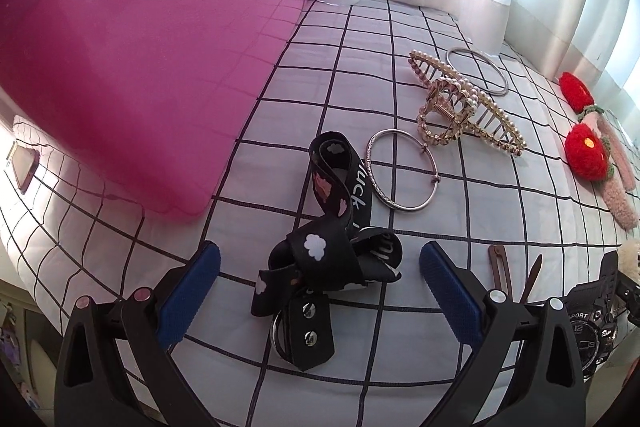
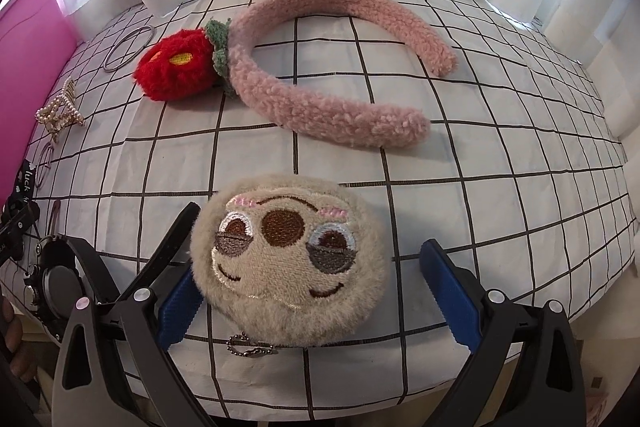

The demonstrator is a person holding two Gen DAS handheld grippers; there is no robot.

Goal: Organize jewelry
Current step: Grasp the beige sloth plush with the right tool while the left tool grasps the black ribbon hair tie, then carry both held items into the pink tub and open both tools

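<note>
Hovering w/ both tongs spread wide, nothing gripped: left tongs (image 1: 319, 281) around the black lanyard (image 1: 334, 227) bottom center, right tongs (image 2: 308, 281) around the plush keychain (image 2: 289, 259) on the checked counter (image 2: 500, 155).

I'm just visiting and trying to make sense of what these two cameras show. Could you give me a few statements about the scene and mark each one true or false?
1. The left gripper is open, with the black lanyard lying between its fingers. True.
2. The right gripper is clamped shut on the pink headband. False: it is open around the plush sloth face, and the headband lies further off on the checked cloth.
3. The pearl hair claw lies beside two silver bangles. True.
4. The flowers on the headband are blue. False: the flowers are red.
5. The plush has a small ball chain at its near edge. True.
</note>
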